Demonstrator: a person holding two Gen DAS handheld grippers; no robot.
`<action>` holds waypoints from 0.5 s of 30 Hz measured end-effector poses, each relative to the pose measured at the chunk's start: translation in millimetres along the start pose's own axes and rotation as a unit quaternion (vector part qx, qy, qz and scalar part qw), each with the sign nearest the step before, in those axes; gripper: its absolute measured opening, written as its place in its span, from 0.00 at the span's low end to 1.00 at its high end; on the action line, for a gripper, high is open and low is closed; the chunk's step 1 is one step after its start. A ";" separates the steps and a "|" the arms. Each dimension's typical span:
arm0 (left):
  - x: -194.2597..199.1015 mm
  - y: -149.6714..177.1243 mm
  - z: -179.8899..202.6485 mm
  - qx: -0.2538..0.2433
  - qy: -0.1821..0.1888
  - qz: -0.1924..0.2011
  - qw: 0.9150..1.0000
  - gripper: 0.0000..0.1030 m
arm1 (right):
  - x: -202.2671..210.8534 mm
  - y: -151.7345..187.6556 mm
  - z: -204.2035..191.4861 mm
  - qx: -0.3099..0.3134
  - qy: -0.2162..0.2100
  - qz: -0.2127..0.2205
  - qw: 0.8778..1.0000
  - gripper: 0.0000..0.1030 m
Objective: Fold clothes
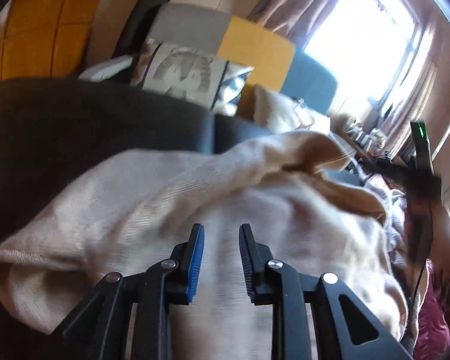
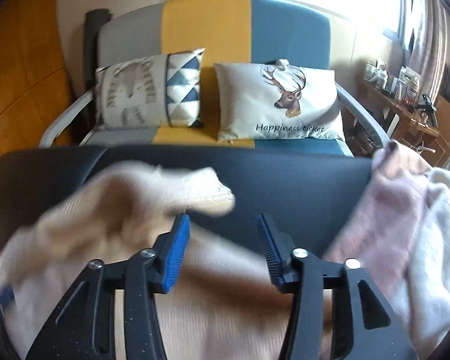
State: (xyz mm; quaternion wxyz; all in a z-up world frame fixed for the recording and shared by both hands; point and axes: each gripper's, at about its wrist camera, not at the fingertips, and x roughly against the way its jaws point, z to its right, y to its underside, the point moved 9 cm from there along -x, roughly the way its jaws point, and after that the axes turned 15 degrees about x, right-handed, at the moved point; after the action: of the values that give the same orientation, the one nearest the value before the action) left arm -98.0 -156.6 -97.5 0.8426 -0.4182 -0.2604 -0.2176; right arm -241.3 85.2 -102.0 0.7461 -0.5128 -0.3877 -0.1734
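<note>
A beige knit sweater (image 1: 135,198) lies spread on a dark padded surface (image 1: 60,126). My left gripper (image 1: 221,231) hovers over its middle, jaws apart, and the cloth runs on smoothly below the blue pads with nothing pinched. In the right wrist view the same sweater (image 2: 219,300) fills the foreground. One of its sleeves (image 2: 165,192) is raised and blurred at the left. My right gripper (image 2: 223,220) stands wide open above the sweater's edge and the dark surface (image 2: 300,180), holding nothing.
A heap of pink and white clothes (image 2: 405,210) sits at the right end of the surface. Behind it stands a grey, yellow and blue sofa (image 2: 225,30) with two pillows (image 2: 273,102). A cluttered wooden side table (image 2: 405,102) stands under the window.
</note>
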 end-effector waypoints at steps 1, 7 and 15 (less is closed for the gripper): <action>-2.7 3.8 14.7 -0.021 0.007 -0.004 1.000 0.23 | 2.7 16.1 -12.9 0.014 -0.013 -0.012 1.000 0.52; -53.5 43.8 35.9 -0.136 -0.067 -0.057 0.987 0.23 | -3.1 92.3 -82.4 0.093 -0.001 -0.051 0.994 0.52; -61.2 18.2 -3.0 -0.120 -0.105 -0.057 0.986 0.23 | -18.8 70.3 -114.8 0.026 -0.007 -0.027 0.999 0.54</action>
State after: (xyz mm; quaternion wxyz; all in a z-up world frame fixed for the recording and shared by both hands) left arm -133.7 -139.9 -147.8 0.7405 -0.5212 -0.3428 -0.2500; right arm -161.2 8.4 -180.5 0.7515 -0.4840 -0.4108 -0.1797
